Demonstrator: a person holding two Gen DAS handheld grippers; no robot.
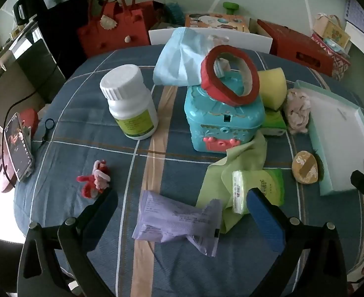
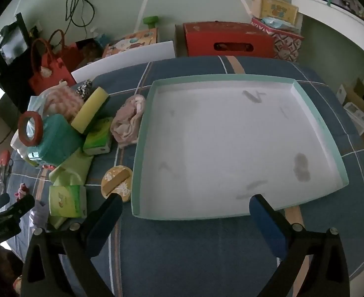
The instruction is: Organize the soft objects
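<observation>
My left gripper (image 1: 182, 200) stands open above a purple soft pack (image 1: 177, 222) lying between its fingers, not touching it. Beside it lie a green cloth (image 1: 241, 158), a green tissue pack (image 1: 258, 188) and a red-and-pink fuzzy toy (image 1: 95, 178). Further back are a yellow sponge (image 1: 273, 86), a pink crumpled cloth (image 1: 297, 109) and a light blue bag (image 1: 179, 57). My right gripper (image 2: 185, 204) is open over the near rim of the teal-edged white tray (image 2: 142, 133), which holds nothing. The sponge (image 2: 90, 111), pink cloth (image 2: 129, 121) and tissue packs (image 2: 66, 200) lie left of the tray.
A white pill bottle (image 1: 129, 99), a teal toy box (image 1: 221, 121) with a red ring (image 1: 231, 74) on top, and a round wooden brush (image 1: 304, 167) share the blue checked tablecloth. A phone (image 1: 18, 146) stands at the left edge. Red bag and boxes sit behind the table.
</observation>
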